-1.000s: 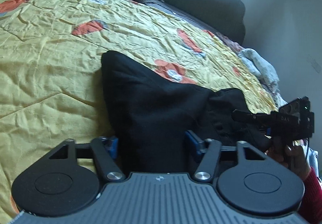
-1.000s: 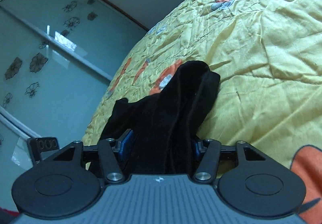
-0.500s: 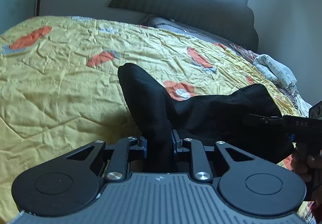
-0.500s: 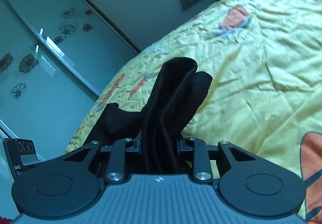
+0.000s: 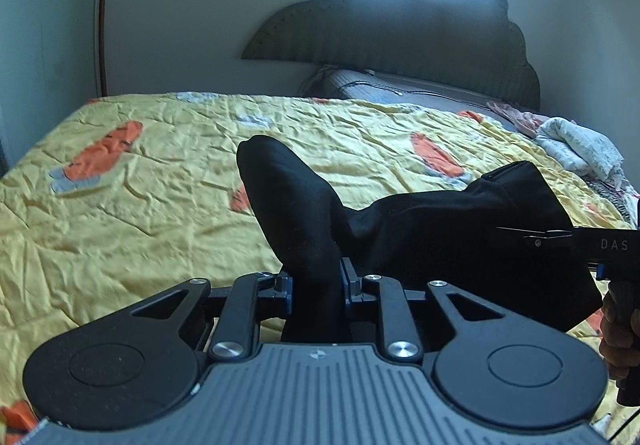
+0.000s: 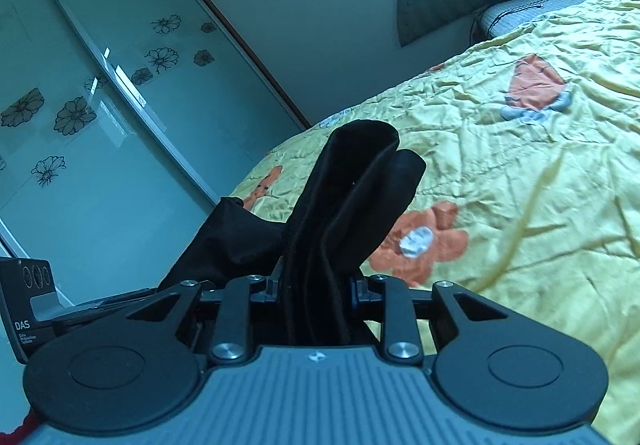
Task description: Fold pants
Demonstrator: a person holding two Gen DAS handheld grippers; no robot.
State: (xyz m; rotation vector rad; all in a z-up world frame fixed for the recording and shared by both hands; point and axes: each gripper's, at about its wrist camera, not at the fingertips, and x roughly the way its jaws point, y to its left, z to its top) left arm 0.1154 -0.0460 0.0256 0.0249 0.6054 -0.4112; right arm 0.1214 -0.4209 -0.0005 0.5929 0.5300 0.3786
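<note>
Pants (image 5: 400,229), black, hang bunched between my two tools above the yellow bedspread (image 5: 140,205). Left hand-held gripper (image 5: 316,287) and right hand-held gripper (image 6: 314,291) each pinch a fold. Wide quilt lies ahead; headboard (image 5: 400,29), crumpled clothes (image 5: 576,145) and wardrobe doors (image 6: 100,105) bound it.

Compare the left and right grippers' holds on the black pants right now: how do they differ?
The left gripper pinches a single narrow bunch of the black pants, which rises as one rounded tip; the right gripper clamps a thicker stack with several folds, ending in two lobes. The left's fingers sit closer together than the right's. Both are shut on the pants, above the yellow bedspread.
</note>
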